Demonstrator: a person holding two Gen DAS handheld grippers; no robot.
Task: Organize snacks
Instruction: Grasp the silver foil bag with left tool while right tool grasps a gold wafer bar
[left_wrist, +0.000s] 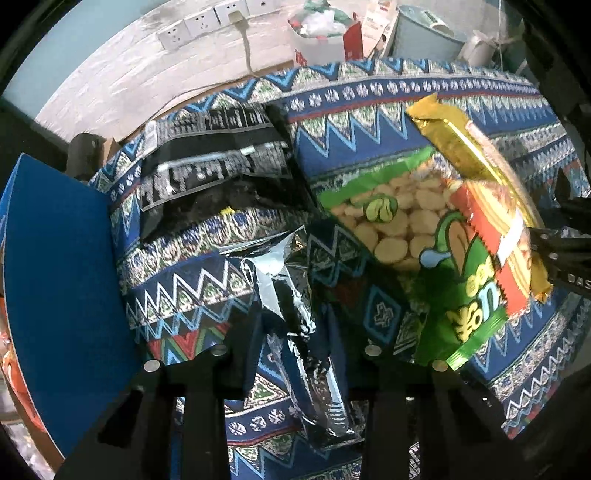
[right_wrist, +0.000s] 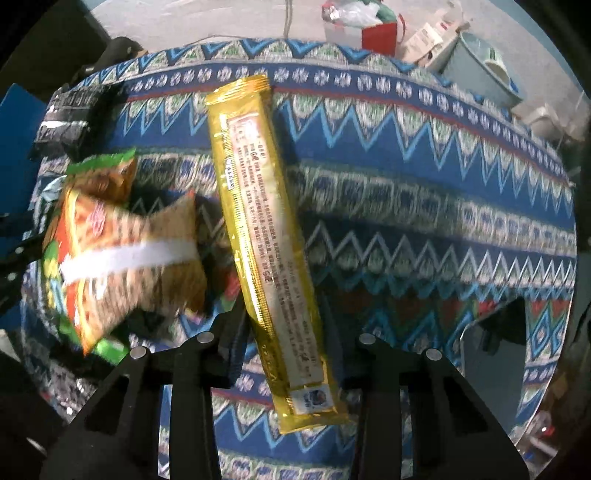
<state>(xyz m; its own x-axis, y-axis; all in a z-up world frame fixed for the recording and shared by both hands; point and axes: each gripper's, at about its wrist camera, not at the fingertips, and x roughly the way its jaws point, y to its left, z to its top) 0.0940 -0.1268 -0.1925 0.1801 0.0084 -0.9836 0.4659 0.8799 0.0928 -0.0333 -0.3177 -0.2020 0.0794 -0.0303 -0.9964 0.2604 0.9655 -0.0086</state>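
Note:
My left gripper (left_wrist: 295, 354) is shut on a silver foil snack packet (left_wrist: 291, 306) and holds it above the patterned tablecloth (left_wrist: 184, 295). My right gripper (right_wrist: 284, 332) is shut on a long gold snack stick pack (right_wrist: 258, 229), which also shows in the left wrist view (left_wrist: 476, 162). A green bag of round crackers (left_wrist: 402, 229) lies to the right of the left gripper, with an orange-red packet (left_wrist: 495, 236) on top of it; the packet also shows in the right wrist view (right_wrist: 122, 258). A black snack bag (left_wrist: 210, 166) lies further back on the left.
A blue box wall (left_wrist: 62, 288) stands at the left edge. Beyond the table's far edge are a wall with sockets (left_wrist: 207, 22), a red box (right_wrist: 380, 37), a white bag and a pale blue bin (right_wrist: 480, 66). The cloth to the right of the gold pack is bare (right_wrist: 424, 206).

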